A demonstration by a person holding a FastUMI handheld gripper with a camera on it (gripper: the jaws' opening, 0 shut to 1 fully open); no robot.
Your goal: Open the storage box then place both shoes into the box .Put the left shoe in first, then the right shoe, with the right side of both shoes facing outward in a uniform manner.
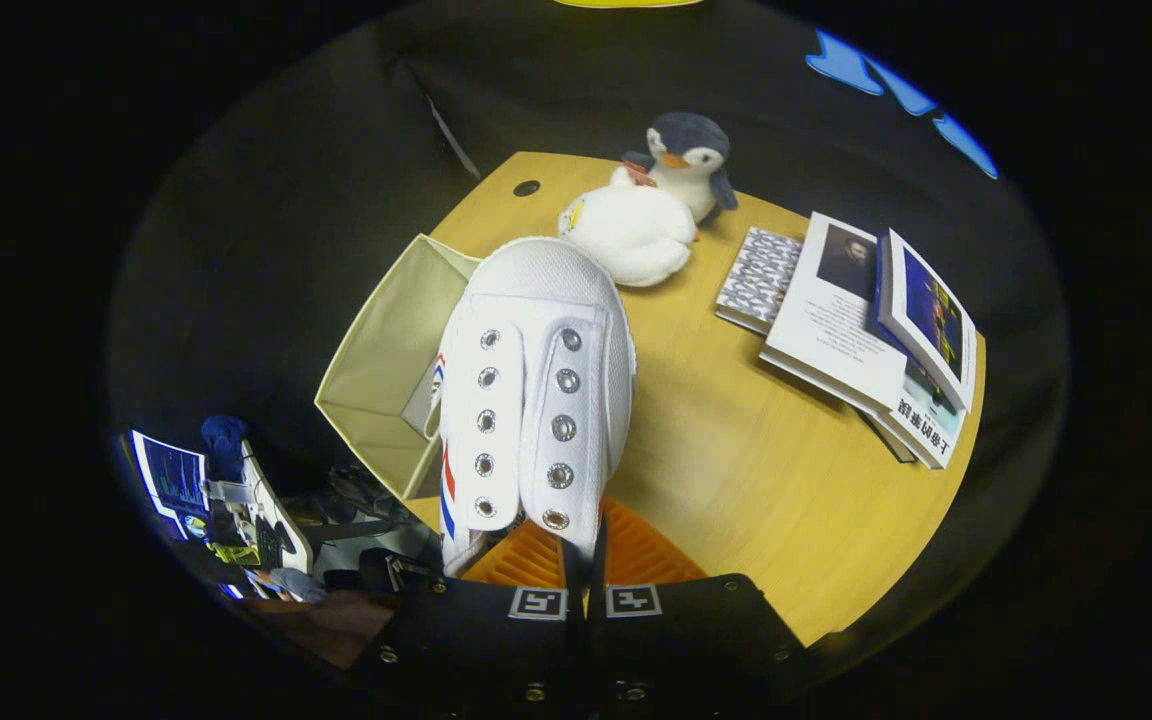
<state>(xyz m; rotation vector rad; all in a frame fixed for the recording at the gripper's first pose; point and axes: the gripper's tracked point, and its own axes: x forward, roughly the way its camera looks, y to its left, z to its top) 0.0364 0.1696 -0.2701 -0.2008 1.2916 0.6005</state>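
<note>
The white shoe (534,390) is hanging toe-forward just ahead of the tool (584,575), whose fingers are pinching its heel rim between them, nearly closed. It is hovering partly over the open storage box (381,360), which is standing at nine o'clock from the shoe at the table (766,470) edge, likely being lined up for lowering inside. A plush penguin (688,160) is sitting at twelve o'clock; stacked books (866,330) are lying at three o'clock.

Gripper (584,560) jaws clamp a white shoe (534,390) beside the open box (386,370).
</note>
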